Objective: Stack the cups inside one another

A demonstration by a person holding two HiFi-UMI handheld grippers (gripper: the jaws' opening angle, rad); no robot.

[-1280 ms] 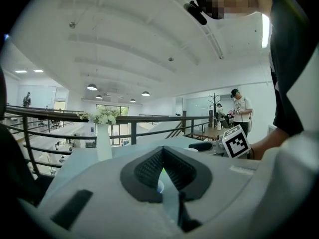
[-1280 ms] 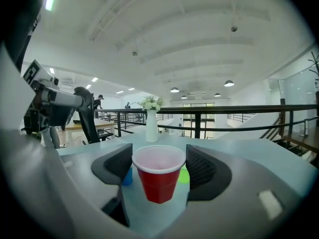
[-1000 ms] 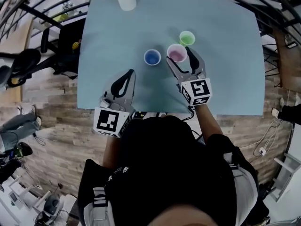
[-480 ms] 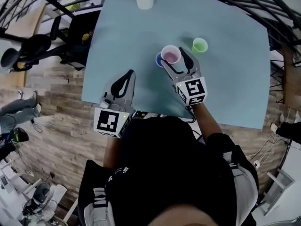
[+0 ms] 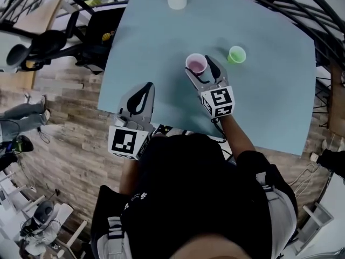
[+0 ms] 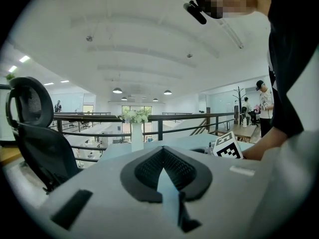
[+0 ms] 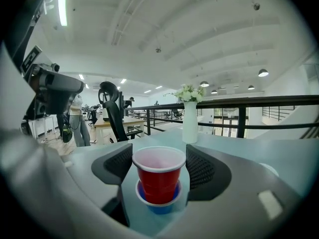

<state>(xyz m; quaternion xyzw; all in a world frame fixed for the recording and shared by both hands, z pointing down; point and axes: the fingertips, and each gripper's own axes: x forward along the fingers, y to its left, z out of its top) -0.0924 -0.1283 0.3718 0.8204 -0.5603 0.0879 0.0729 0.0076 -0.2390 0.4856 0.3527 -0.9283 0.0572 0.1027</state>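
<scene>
The red cup (image 7: 158,176) is clamped by the right gripper (image 5: 199,68) at the upper middle of the frame and seated inside the blue cup (image 7: 158,202) so that they nest, while the left gripper (image 5: 146,88) is kept closed and empty at lower left.

No word, number or brand name can be read anywhere. The left cube (image 5: 128,142), on the left gripper (image 5: 147,85), and the right cube (image 5: 218,101), on the right gripper (image 5: 198,65), each bear black-and-white square markers: patterns, not letters. The red cup (image 7: 158,173), the blue cup (image 7: 159,207) under it and the far white vase (image 7: 190,122) are plain.
</scene>
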